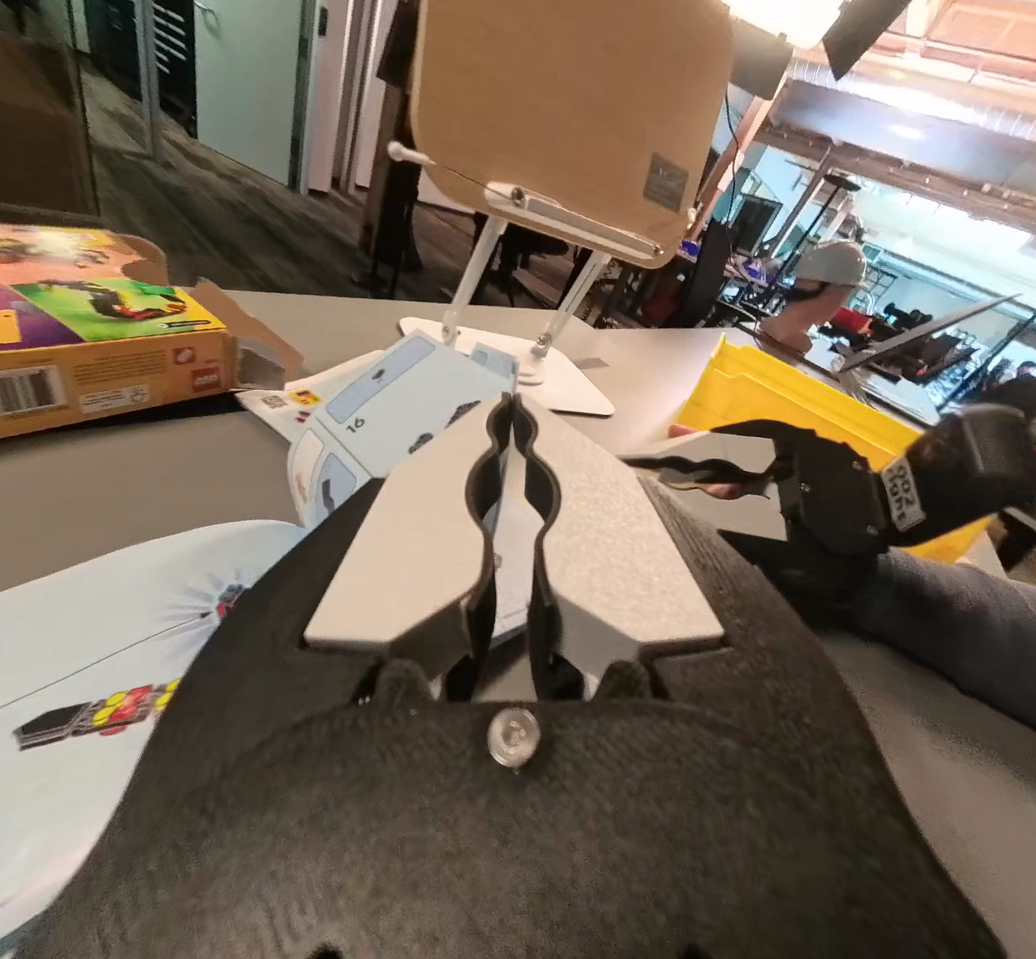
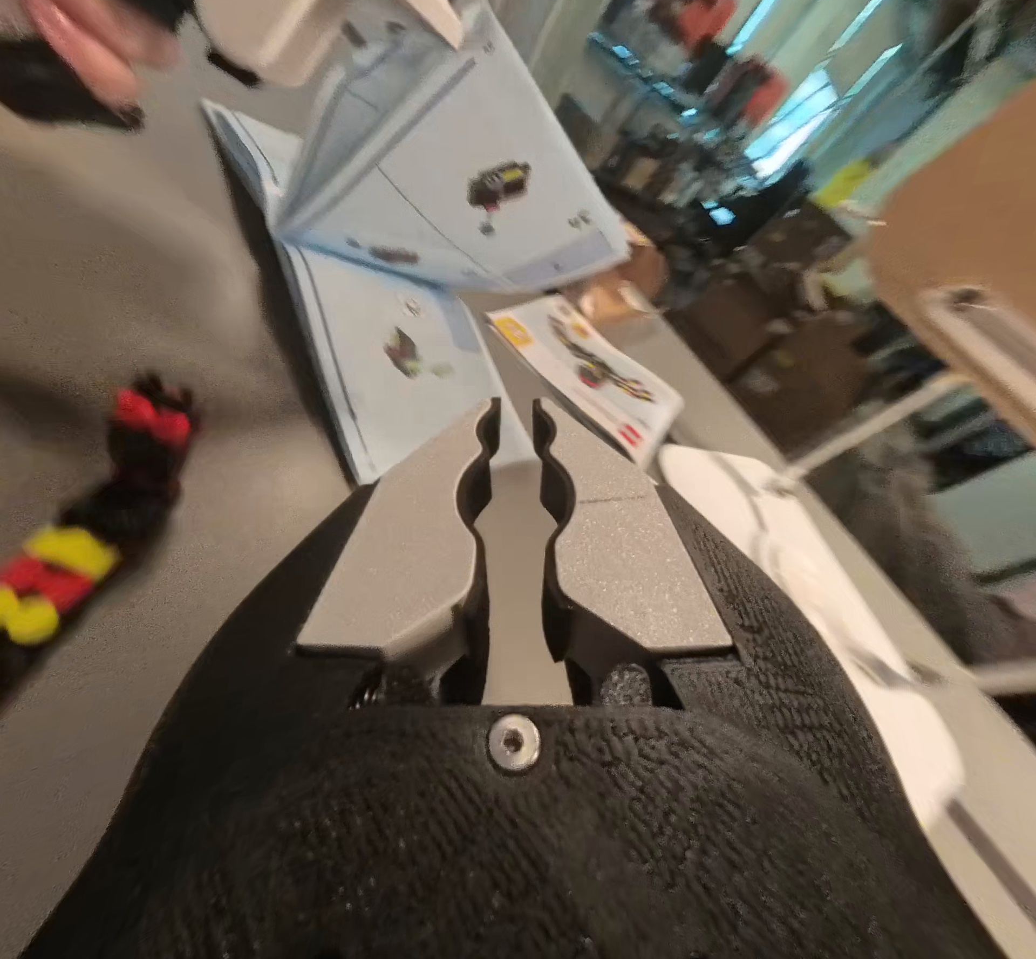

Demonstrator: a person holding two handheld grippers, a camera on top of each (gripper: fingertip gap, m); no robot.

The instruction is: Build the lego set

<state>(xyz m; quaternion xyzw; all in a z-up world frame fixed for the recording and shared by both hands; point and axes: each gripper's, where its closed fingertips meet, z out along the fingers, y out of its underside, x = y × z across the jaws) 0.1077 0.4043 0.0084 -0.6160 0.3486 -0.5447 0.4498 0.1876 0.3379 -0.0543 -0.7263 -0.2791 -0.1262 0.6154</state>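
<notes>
**Page held in left tongs; model parked on the surface**

My left tongs (image 1: 513,400) are closed on a thin sheet of the pale blue paper instruction booklet (image 1: 387,400), the page running down between the two fingers and lifted off the rest of the booklet. My right tongs (image 2: 516,408) stand slightly apart with nothing between them; in the left wrist view they hover just beside the yellow plastic bin (image 1: 785,388).

The task's thing, a partly built black, red and yellow brick model (image 2: 84,528), lies on the grey surface (image 2: 168,259) to the left in the right wrist view, well apart from both tongs. That view is blurred, so I cannot tell how its parts join. The opened yellow cardboard set box (image 1: 112,355) lies at the far left of the surface, and a second printed leaflet (image 2: 588,366) lies beyond the booklet. A tan board on a white stand (image 1: 566,91) rises behind the booklet.

Assessment: the page is light, limp and easy to tear or crease; a grip near its free edge seems best, with gentle pull. The model should be light and rigid but liable to pop apart under squeeze; I would take it across its thickest black section, not by the protruding red pieces.
</notes>
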